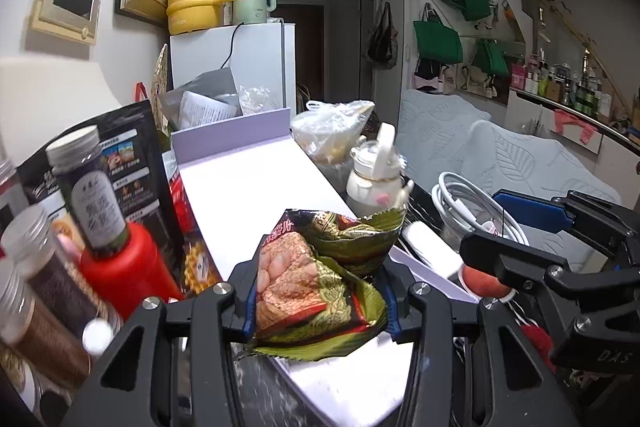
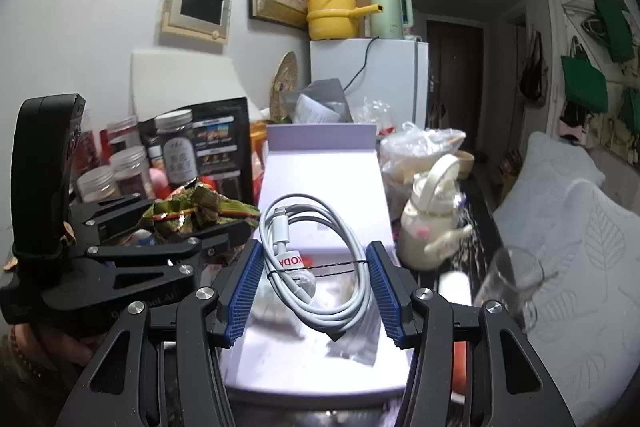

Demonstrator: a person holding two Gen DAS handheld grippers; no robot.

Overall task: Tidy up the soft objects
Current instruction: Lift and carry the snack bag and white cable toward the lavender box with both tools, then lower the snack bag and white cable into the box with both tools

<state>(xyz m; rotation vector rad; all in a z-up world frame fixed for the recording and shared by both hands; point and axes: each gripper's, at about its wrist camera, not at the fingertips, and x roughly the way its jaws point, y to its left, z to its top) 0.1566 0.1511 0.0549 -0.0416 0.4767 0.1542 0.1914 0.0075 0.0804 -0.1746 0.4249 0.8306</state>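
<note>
Left wrist view: the left gripper pinches a crumpled snack bag at lower centre. Right wrist view: the right gripper clamps a coiled white cable above a lilac box.

The lavender box interior offers free passage; jars crowd its left, a teapot its right.

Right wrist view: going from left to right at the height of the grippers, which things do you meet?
Left gripper shut on the crumpled green and red snack bag → coiled white charging cable between the right gripper's blue pads → cream lidded jug → clear drinking glass.
</note>
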